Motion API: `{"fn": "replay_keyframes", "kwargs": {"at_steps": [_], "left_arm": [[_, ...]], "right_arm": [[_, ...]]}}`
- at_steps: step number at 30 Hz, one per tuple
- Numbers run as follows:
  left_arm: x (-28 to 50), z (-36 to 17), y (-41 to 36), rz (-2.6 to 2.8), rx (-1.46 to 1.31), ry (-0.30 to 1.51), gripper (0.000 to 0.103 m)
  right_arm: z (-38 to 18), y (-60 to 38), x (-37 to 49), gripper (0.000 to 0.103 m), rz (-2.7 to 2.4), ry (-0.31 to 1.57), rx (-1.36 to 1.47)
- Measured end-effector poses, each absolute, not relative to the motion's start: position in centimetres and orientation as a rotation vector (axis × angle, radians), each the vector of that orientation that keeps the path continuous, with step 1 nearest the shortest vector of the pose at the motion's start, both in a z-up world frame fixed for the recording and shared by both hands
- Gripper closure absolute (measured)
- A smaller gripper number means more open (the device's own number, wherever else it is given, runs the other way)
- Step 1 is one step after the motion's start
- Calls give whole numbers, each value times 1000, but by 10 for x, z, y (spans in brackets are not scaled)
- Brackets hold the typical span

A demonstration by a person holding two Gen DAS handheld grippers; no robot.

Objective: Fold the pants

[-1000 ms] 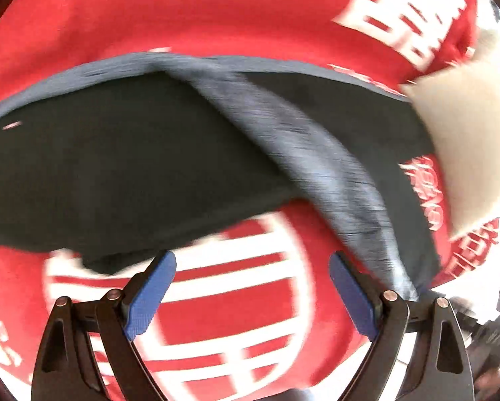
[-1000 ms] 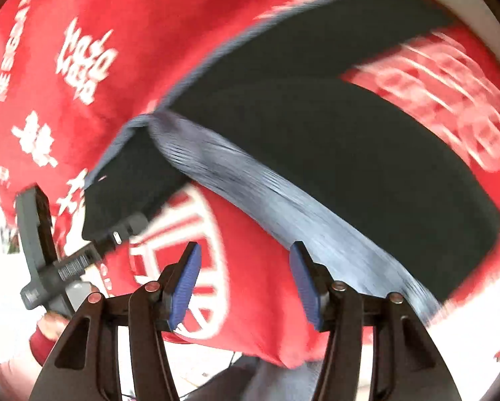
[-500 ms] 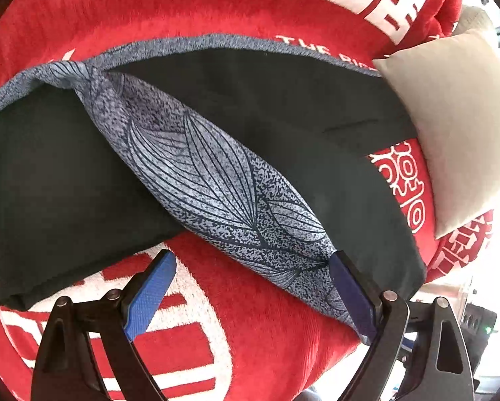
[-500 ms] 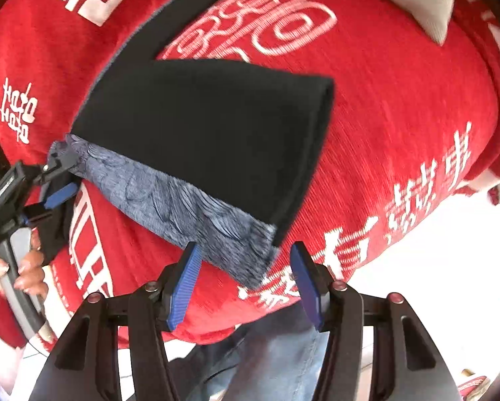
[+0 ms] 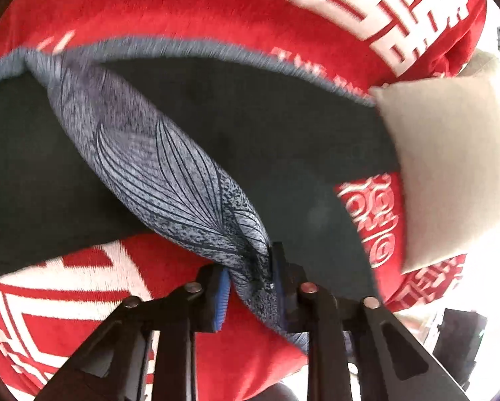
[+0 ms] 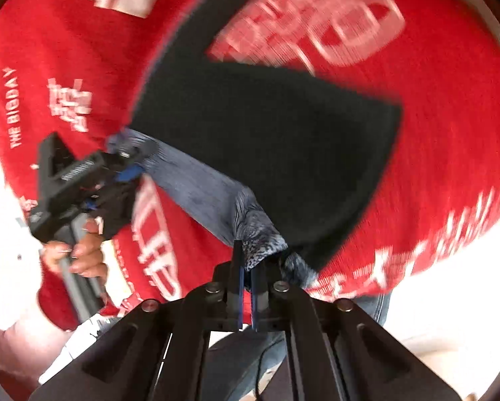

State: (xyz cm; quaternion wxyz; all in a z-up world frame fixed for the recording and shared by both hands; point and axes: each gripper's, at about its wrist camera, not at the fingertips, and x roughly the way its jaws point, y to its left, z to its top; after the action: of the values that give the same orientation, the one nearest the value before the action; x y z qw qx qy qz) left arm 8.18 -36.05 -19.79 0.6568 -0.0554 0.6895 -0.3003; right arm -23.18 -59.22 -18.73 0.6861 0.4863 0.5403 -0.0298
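Note:
The black pants [image 5: 196, 107] lie spread on a red bedspread, with a grey leaf-patterned waistband [image 5: 156, 167] running diagonally across them. My left gripper [image 5: 250, 280] is shut on the near end of the waistband. In the right wrist view the pants [image 6: 270, 140] show as a dark panel, and my right gripper [image 6: 246, 287] is shut on the other end of the grey waistband [image 6: 260, 234]. The left gripper also shows in the right wrist view [image 6: 126, 167], clamped on the band's far end and held by a hand.
The red bedspread [image 5: 216, 6] with white lettering covers the surface. A beige pillow [image 5: 450, 173] lies at the right, touching the pants' edge. The bed's near edge drops off just below both grippers.
Both grippers have closed from open onto the ends of the grey waistband. The right view is blurred from motion.

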Motion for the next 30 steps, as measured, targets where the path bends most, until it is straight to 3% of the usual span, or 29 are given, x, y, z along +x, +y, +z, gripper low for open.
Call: {"fn": "replay_keyframes", "kwargs": {"at_steps": [11, 19, 20, 21, 22, 23, 25, 26, 27, 30], "left_arm": [[157, -158, -415, -658, -186, 1412, 79], [211, -165, -438, -531, -56, 1317, 78], [215, -164, -435, -505, -38, 1317, 62], [218, -163, -430, -474, -21, 1313, 36], [219, -159, -424, -441, -8, 1294, 29], [218, -156, -420, -430, 2, 1276, 29], [213, -154, -414, -436, 51, 1277, 29], [209, -156, -414, -432, 76, 1281, 29], [204, -158, -414, -434, 93, 1290, 29], [185, -175, -424, -459, 155, 1336, 29]], "right_arm": [[-112, -715, -100, 100, -26, 1116, 742], [-152, -766, -2, 99, -71, 1227, 525], [-163, -772, 6, 98, -85, 1255, 524], [-175, -778, 10, 98, -111, 1286, 539], [-182, -782, 13, 97, -131, 1310, 556], [-185, -784, 14, 92, -142, 1324, 570], [-177, -781, 15, 63, -131, 1299, 578], [-171, -780, 15, 31, -130, 1280, 567], [-160, -777, 15, 25, -126, 1248, 558], [-132, -776, 19, 25, -181, 1197, 490]]}}
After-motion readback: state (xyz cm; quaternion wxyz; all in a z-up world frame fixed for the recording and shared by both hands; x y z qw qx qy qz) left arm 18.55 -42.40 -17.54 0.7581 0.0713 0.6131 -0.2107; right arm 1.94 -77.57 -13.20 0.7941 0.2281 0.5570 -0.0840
